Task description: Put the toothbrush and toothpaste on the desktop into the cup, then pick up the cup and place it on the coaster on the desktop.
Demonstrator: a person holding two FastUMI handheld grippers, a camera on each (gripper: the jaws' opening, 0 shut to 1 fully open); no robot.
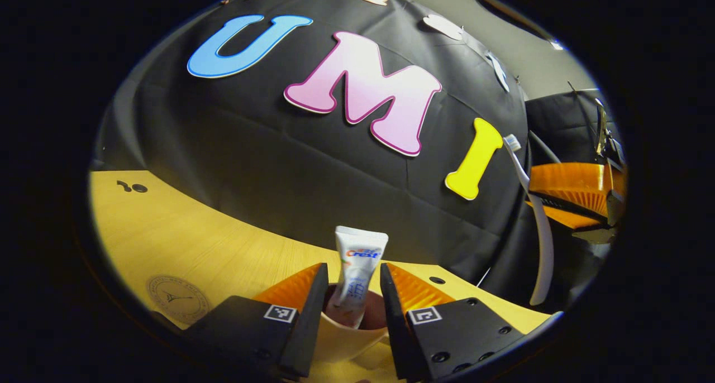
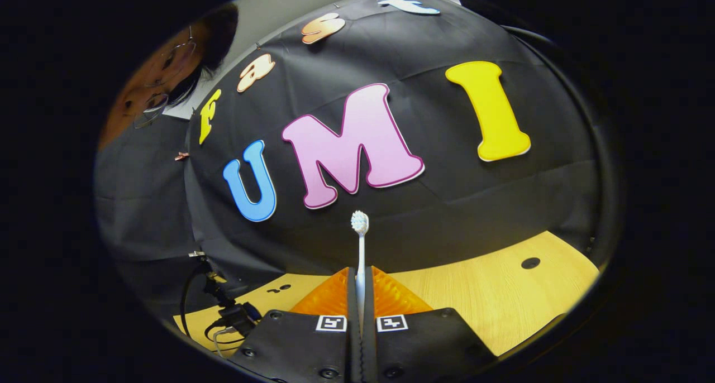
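Toothpaste [image 1: 357,266] tube stands upright inside the cup [image 1: 349,338], cap end down, flat crimped end up, leaning a little against the cup's inner wall. Cup sits on the wooden desktop [image 1: 184,243], low in the left gripper view, right between the fingers of the left gripper [image 1: 353,293]. Those fingers are spread wide, one on each side of the tube, neither touching it; whether they touch the cup rim can't be told. Coaster [image 1: 177,299], round with a printed emblem, lies flat on the desktop to the left of the cup, apart from it. Toothbrush [image 2: 360,254] is pinched by the right gripper [image 2: 361,288], both fingers closed on the handle, bristle head pointing up and away, held above the desktop. Left gripper view also catches the same toothbrush [image 1: 533,215] at its right edge, upright, head on top, with the other gripper beside it. Dark cables [image 2: 223,310] lie at the desktop's far left edge in the right gripper view.
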